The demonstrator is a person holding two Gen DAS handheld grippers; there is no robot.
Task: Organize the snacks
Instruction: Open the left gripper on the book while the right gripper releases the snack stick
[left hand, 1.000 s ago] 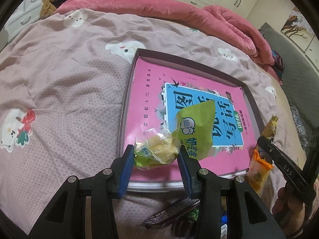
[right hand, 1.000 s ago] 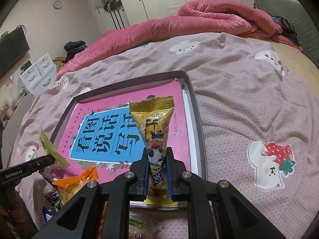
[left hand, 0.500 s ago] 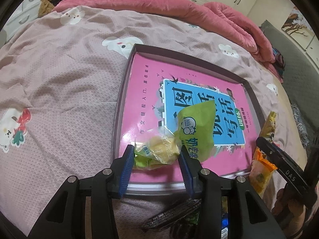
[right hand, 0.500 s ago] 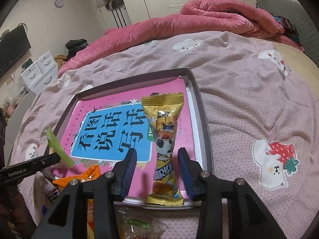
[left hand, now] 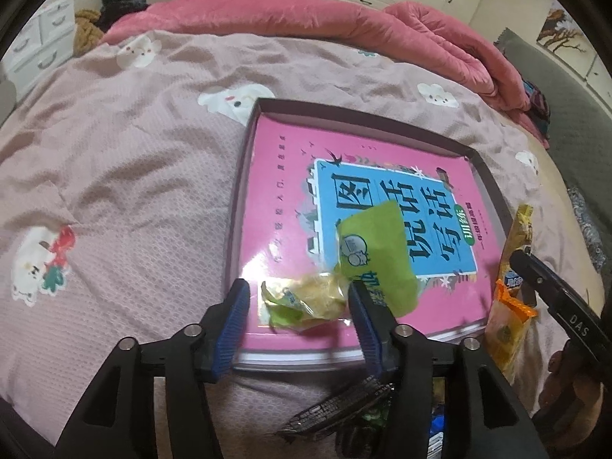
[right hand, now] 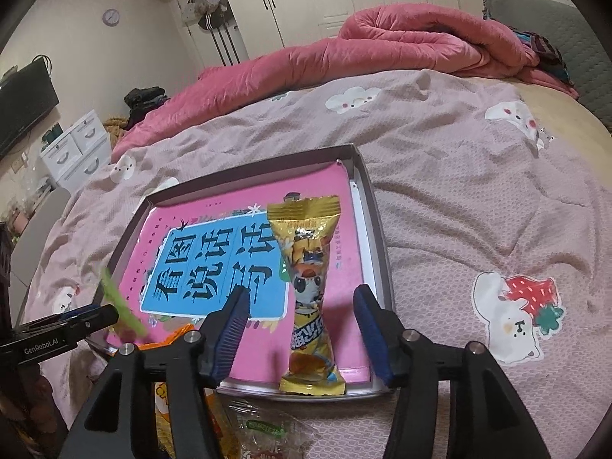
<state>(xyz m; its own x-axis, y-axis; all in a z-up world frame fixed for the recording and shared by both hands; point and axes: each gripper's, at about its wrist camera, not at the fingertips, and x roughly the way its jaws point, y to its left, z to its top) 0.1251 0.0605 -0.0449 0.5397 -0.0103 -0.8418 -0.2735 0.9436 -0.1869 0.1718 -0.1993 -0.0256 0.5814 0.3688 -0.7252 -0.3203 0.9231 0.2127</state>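
A dark shallow tray (left hand: 363, 114) on the bed holds a pink and blue book (left hand: 283, 191). A green snack packet (left hand: 306, 298) lies on the book's near edge between the jaws of my left gripper (left hand: 298, 287). The jaws are opening and a gap shows on the packet's left side. In the right wrist view a yellow snack packet (right hand: 310, 298) lies lengthwise on the book (right hand: 214, 267), by the tray's (right hand: 367, 176) right rim. My right gripper (right hand: 302, 292) straddles it, its jaws opening, both pads clear of the packet.
An orange packet (left hand: 508, 329), a dark wrapper (left hand: 336, 401) and a clear packet with a green label (right hand: 264, 428) lie on the mauve bedspread just before the tray. A pink duvet (left hand: 306, 26) is bunched at the far side. White drawers (right hand: 76, 149) stand beyond the bed.
The right gripper has let go of the yellow packet, which now lies flat on the book. The left jaws have widened off the green packet, which has settled on the book.
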